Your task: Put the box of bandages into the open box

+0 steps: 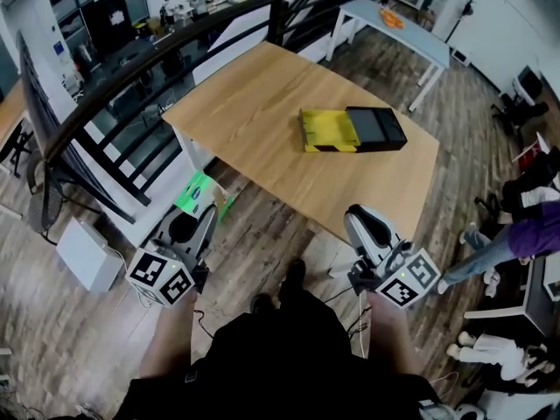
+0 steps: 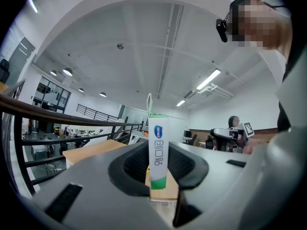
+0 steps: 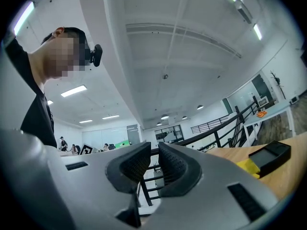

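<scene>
Standing at the near long edge of a wooden table (image 1: 254, 103), a person holds a gripper in each hand, both still short of the tabletop and over the plank floor (image 1: 262, 226).

The left gripper (image 1: 194, 221) is clamped on the box of bandages (image 1: 200, 194). In the left gripper view the narrow white carton with a green band and a blue logo (image 2: 159, 150) stands upright, pinched flat between the two dark ribbed pads (image 2: 130, 166) of the left gripper (image 2: 158, 159). Its top rises above the jaw tips.

The right gripper (image 1: 360, 217) carries nothing. In the right gripper view its jaws (image 3: 154, 164) are drawn close, with only a narrow slit of background between the pads (image 3: 178, 169).

The open box (image 1: 354, 129) lies flat on the table toward its right-hand short end, nearer the far long edge than the near one, well apart from both grippers. It is a black tray with a yellow section folded out on its left. The right gripper view catches it at the right (image 3: 266, 157).

A dark railing (image 1: 131, 86) runs beyond the table's left corner, and a white table (image 1: 394, 24) stands farther back.
</scene>
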